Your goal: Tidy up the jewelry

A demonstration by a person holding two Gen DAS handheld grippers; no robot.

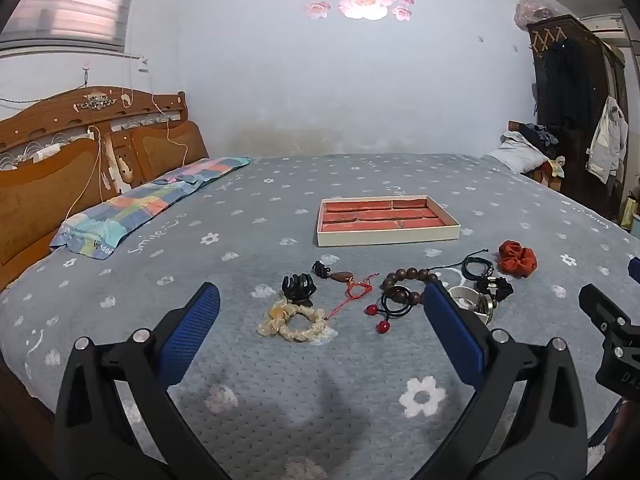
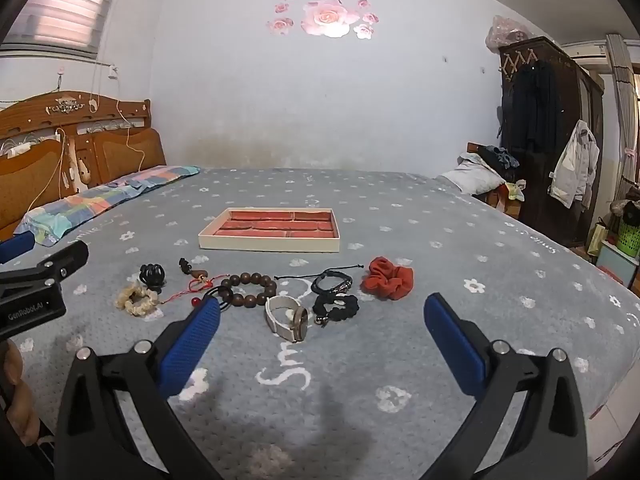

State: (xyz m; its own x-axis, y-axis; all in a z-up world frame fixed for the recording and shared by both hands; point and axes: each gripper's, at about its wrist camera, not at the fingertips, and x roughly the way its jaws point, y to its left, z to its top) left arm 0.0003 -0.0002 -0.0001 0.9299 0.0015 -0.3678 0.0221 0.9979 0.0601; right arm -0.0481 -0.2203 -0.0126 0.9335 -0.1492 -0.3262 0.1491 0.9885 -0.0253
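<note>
Jewelry pieces are lying loose in a row on the bed point(image 1: 120, 360), just ahead of the left gripper point(image 1: 322, 312) and right gripper point(image 2: 322, 320), both hovering spread wide and empty, seemingly poised for a first pick. Beyond them one red-lined tray point(image 2: 208, 243) is waiting empty, and about nine pieces are countable, among them one bead bracelet point(image 2: 250, 286), one rust scrunchie point(image 2: 387, 278) and one black claw clip point(image 1: 298, 286).

A matt, dimpled grey cloth bedspread point(image 2: 360, 360) carries a cream card tray point(image 2: 269, 245) lined in red velvety fabric, glossy dark wooden beads point(image 2: 252, 289), a rust cloth scrunchie point(image 2: 387, 278) and a shiny black plastic claw clip point(image 1: 298, 287); behind, a varnished wooden headboard point(image 1: 52, 168).
</note>
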